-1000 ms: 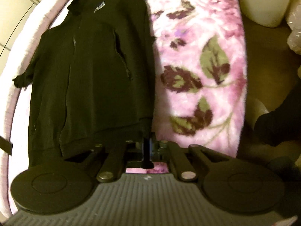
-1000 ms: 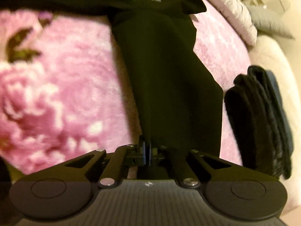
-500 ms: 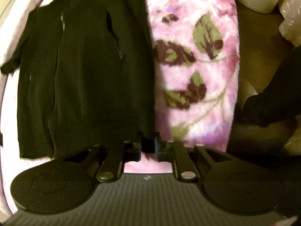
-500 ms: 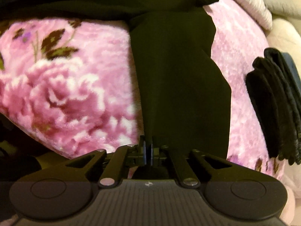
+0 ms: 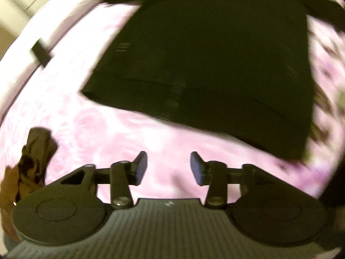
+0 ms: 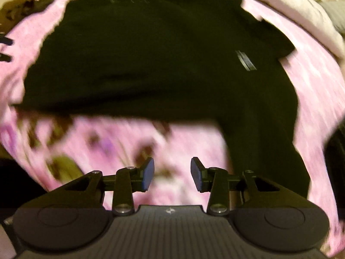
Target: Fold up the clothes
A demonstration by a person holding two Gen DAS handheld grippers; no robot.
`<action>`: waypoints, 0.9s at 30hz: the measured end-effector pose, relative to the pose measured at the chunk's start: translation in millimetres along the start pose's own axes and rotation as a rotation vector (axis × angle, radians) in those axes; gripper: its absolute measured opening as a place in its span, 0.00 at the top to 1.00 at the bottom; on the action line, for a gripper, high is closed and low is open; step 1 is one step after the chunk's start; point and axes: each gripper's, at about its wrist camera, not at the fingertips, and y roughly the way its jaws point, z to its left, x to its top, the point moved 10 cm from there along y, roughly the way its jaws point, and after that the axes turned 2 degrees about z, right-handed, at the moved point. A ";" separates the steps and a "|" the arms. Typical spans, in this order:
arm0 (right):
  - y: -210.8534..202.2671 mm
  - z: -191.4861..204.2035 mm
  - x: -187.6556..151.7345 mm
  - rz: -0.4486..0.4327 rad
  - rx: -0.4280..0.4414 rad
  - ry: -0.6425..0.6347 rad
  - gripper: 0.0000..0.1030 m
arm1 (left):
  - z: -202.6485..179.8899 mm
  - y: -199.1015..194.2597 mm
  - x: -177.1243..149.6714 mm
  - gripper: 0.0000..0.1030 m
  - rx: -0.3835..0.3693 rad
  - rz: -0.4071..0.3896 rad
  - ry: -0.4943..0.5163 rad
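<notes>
Left wrist: black garment (image 5: 211, 60) on pink blanket (image 5: 129, 138)

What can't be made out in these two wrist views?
- Logo on the black top: right wrist view, motion blur makes it unreadable.
- Brown cloth: left wrist view, cut off by the left edge.
- Blanket pattern: right wrist view, smeared by blur.
- Top's upper part: left wrist view, cut off by the top edge.

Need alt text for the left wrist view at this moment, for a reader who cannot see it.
The left gripper hangs open and empty above a pink floral blanket, its jaws having just opened. Ahead of it a black garment lies spread flat on the blanket. A crumpled brown cloth sits at the left edge; the picture is motion-blurred.
</notes>
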 end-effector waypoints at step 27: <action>98.2 108.7 247.7 0.063 0.065 0.256 0.40 | 211.8 135.0 217.8 0.36 -0.535 -0.286 0.020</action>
